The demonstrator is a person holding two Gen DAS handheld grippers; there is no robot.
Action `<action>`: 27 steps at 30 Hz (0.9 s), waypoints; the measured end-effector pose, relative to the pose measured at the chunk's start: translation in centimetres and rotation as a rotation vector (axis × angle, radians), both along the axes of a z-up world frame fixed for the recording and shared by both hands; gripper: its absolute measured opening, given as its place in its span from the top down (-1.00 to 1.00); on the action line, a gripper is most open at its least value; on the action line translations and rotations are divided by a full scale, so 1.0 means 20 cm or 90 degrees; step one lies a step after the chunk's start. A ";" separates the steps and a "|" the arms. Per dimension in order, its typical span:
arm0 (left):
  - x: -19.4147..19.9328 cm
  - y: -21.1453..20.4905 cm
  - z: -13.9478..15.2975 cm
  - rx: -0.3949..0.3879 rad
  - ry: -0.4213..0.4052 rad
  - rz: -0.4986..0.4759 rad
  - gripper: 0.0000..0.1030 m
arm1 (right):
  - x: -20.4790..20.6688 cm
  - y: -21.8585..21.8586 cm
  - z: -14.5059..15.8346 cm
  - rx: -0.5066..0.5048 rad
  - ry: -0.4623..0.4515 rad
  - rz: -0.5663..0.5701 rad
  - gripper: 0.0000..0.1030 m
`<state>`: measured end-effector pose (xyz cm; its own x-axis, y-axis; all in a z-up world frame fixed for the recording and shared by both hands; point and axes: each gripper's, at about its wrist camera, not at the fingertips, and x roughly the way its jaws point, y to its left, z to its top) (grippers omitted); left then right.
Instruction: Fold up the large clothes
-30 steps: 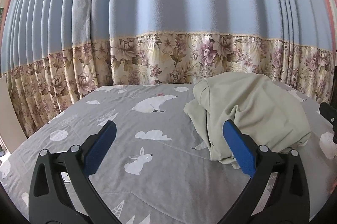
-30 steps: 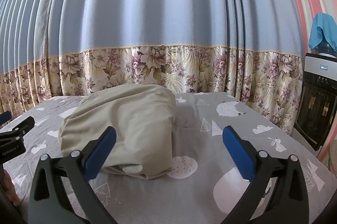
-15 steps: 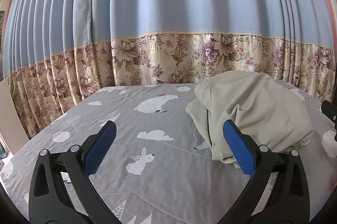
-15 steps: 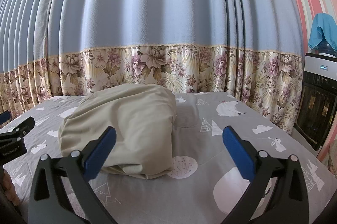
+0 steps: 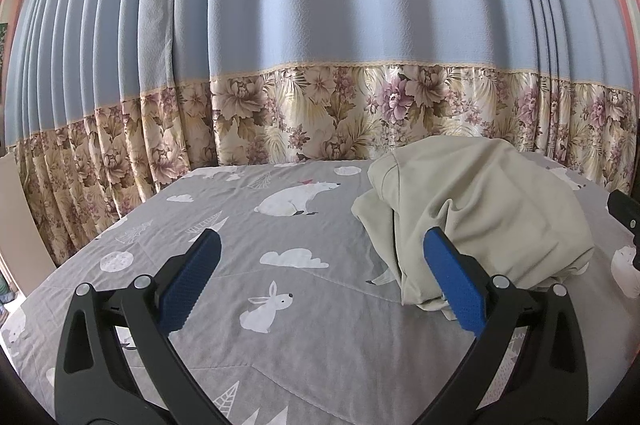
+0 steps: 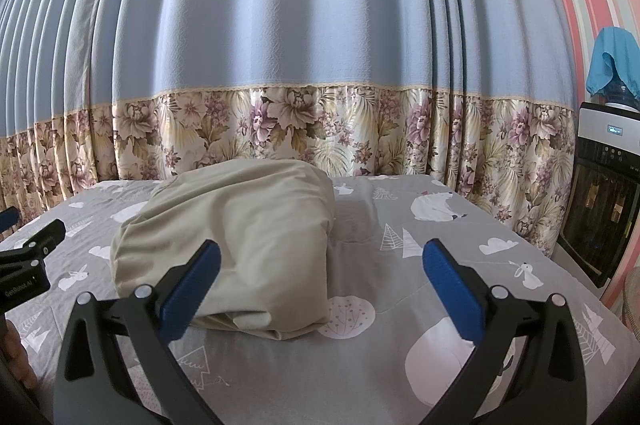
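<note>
A beige garment [image 5: 476, 209] lies bunched in a rounded heap on the grey animal-print bedspread [image 5: 280, 325], in front of the blue curtain [image 5: 360, 5] with its floral hem. In the left wrist view the heap sits at about two o'clock from the left gripper [image 5: 320, 261], whose blue-padded jaws are spread wide and hold nothing. In the right wrist view the garment [image 6: 240, 237] lies at about eleven o'clock from the right gripper [image 6: 320, 261], also released and empty. A water dispenser [image 6: 604, 193] stands at three o'clock.
</note>
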<state>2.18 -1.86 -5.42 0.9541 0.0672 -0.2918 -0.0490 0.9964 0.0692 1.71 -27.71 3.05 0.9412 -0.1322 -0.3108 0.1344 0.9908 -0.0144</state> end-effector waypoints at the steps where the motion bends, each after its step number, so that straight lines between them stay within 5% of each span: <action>1: 0.00 0.00 0.00 0.000 -0.001 0.000 -0.94 | 0.00 0.00 0.00 0.000 0.000 0.000 -0.96; 27: 0.00 -0.01 0.03 0.008 0.003 0.021 -0.94 | 0.00 0.00 0.00 -0.003 0.000 0.002 -0.96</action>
